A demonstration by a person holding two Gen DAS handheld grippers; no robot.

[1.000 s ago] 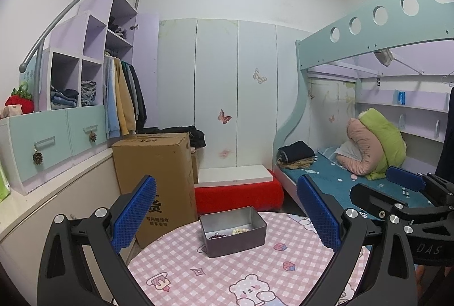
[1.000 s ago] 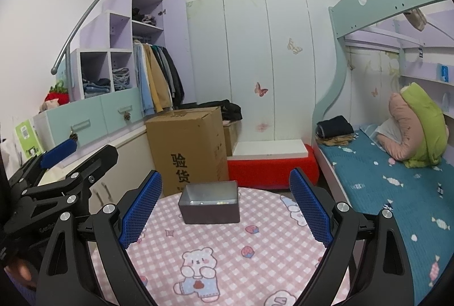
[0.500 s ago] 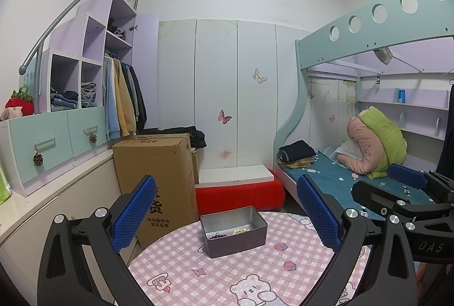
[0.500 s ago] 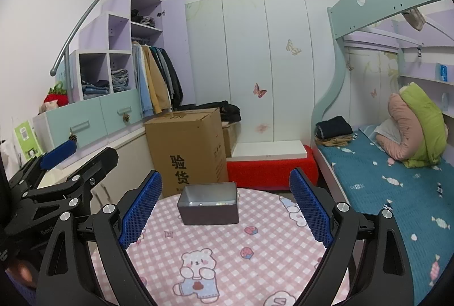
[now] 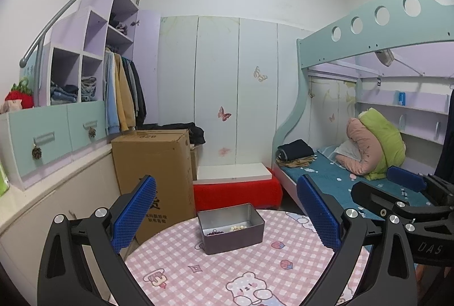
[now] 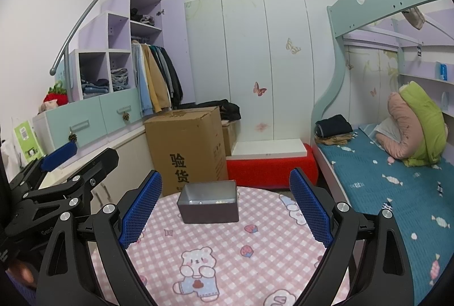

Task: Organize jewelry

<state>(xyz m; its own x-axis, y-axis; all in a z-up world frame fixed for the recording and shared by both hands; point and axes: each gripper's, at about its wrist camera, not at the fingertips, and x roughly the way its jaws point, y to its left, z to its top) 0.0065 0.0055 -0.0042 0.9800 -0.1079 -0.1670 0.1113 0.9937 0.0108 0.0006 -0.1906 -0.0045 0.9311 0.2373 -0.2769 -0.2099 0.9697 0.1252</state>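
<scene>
A rectangular grey metal tin sits on the round table's pink gingham cloth, holding dark beads and pale pearls; left gripper and right gripper hover empty, blue ridged pads spread wide.

– What do my tools look like from here?

– I see the left gripper as two matte black arms with silver round-head screws, each ending in a blue pad with a fine grid texture. My right gripper is built the same, black frame, blue pads

– Any markings?

– White letters "DAS" on the right one's black body seen from the left camera, and "Gen" partly readable on the left one's
</scene>
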